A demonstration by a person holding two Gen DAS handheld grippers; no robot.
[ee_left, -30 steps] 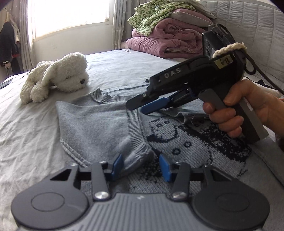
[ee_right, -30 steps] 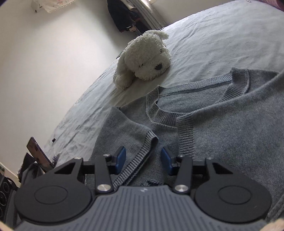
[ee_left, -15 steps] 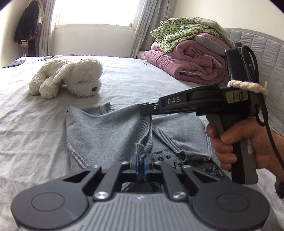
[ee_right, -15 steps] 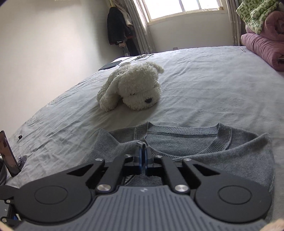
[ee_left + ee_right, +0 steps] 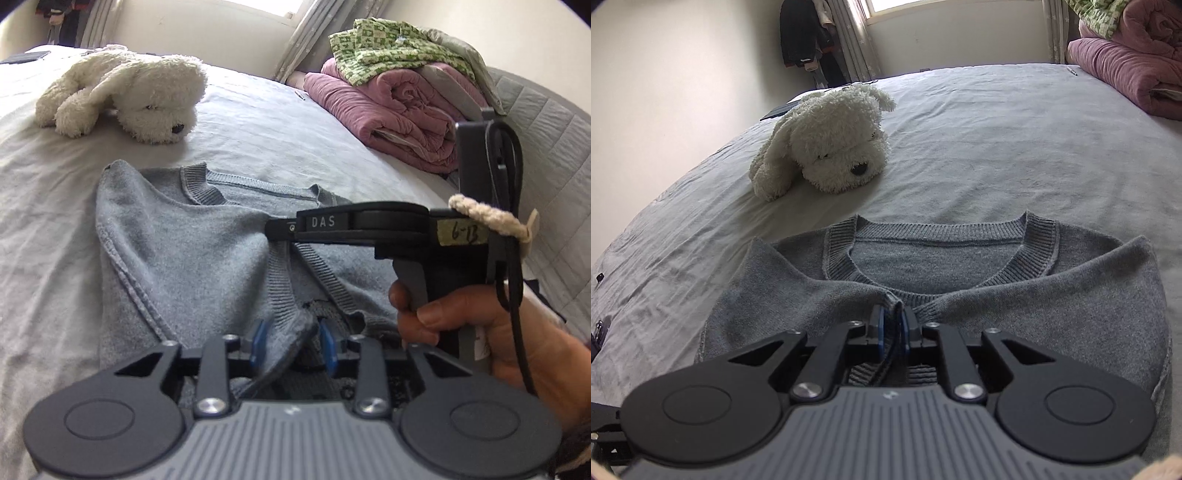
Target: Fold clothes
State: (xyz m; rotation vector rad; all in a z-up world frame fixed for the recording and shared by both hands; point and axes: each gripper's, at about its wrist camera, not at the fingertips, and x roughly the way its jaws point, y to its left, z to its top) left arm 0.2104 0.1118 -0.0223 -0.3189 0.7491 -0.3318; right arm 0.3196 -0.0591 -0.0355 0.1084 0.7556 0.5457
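A grey knit sweater [image 5: 192, 251] lies on the bed, its ribbed collar [image 5: 938, 258] toward the far side and its lower part folded up over the body. My left gripper [image 5: 292, 345] is open, and a fold of the sweater lies loosely between its blue pads [image 5: 258, 343]. My right gripper [image 5: 893, 328] is shut on the sweater's ribbed hem, just short of the collar. In the left wrist view the right gripper [image 5: 273, 229] reaches in from the right, held by a hand [image 5: 443, 321], and the hem hangs from its tip.
A white plush dog [image 5: 827, 144] lies beyond the collar on the grey bed sheet [image 5: 44, 221]. Folded purple quilts [image 5: 399, 110] with a green patterned cloth [image 5: 388, 40] are stacked by the quilted headboard [image 5: 546, 122]. Dark clothes [image 5: 805, 33] hang by the window.
Both grippers closed on the sweater's lower edge and carried it toward the collar. The left gripper has since opened; the right stays shut on the hem.
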